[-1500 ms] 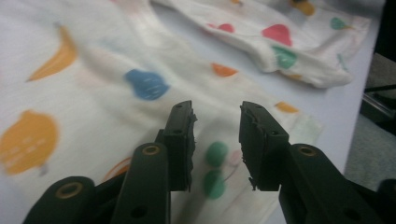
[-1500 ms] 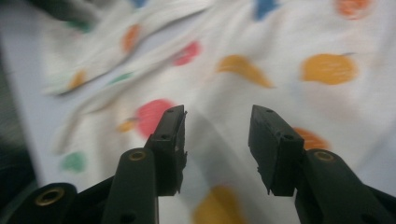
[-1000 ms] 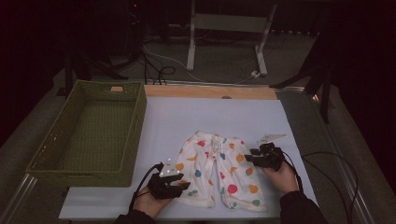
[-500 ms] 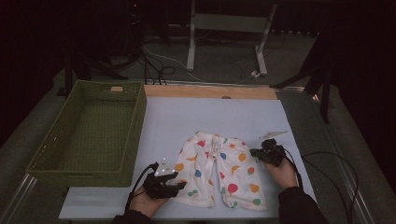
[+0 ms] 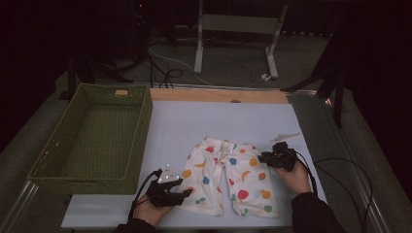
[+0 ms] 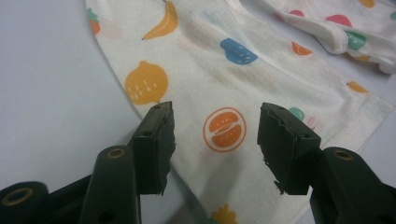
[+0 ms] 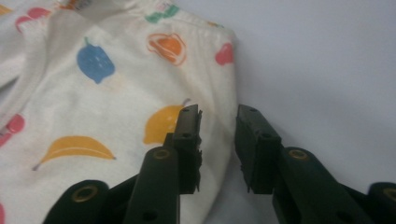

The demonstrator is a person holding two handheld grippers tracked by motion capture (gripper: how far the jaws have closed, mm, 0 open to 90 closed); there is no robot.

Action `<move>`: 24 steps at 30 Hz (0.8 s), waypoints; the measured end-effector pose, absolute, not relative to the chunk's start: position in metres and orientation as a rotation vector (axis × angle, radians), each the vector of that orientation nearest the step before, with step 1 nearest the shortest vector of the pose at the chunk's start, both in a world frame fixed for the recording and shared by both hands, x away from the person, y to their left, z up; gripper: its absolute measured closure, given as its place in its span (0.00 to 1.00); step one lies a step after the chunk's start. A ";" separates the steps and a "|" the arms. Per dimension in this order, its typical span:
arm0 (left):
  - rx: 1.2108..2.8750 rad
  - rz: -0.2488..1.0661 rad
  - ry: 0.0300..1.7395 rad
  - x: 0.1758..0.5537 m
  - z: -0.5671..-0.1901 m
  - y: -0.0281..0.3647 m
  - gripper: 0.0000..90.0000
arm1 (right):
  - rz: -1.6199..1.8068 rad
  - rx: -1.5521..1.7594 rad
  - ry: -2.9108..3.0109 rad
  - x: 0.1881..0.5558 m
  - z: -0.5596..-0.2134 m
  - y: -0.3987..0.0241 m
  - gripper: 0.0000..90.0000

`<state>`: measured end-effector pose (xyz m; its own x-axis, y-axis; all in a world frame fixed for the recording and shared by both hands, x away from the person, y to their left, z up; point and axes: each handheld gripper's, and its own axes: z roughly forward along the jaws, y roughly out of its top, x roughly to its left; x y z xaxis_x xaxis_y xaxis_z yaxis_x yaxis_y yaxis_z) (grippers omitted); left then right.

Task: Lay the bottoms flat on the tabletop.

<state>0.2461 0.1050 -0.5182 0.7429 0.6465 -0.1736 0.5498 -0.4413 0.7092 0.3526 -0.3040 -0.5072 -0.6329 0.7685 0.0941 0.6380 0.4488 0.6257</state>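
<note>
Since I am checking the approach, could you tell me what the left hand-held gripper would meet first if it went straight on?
Probably the fruit-print shorts: the left hand-held gripper, jaws open, points at the orange-slice print on the leg.

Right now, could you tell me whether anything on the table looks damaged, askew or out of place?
Nothing stands out. The fruit-print shorts lie flat on the pale blue mat, legs slightly splayed. The green basket sits squarely beside it. The left gripper and right gripper have their jaws open at the shorts' outer edges.
</note>
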 end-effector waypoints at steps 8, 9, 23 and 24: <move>2.149 0.154 0.891 0.246 -0.519 0.106 0.51 | 0.966 1.213 2.525 0.359 -0.502 -0.290 0.61; 2.146 0.152 0.893 0.246 -0.519 0.107 0.51 | 0.957 1.206 2.531 0.360 -0.501 -0.288 0.60; 2.145 0.147 0.890 0.245 -0.518 0.109 0.48 | 0.976 1.148 2.557 0.370 -0.493 -0.263 0.49; 2.145 0.147 0.890 0.245 -0.518 0.109 0.48 | 0.976 1.148 2.557 0.370 -0.493 -0.263 0.49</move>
<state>0.2451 0.1087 -0.5184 0.7467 0.6404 -0.1800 0.5485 -0.4397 0.7112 0.3704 -0.2627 -0.4931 -0.6880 0.7183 0.1035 0.6045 0.4885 0.6292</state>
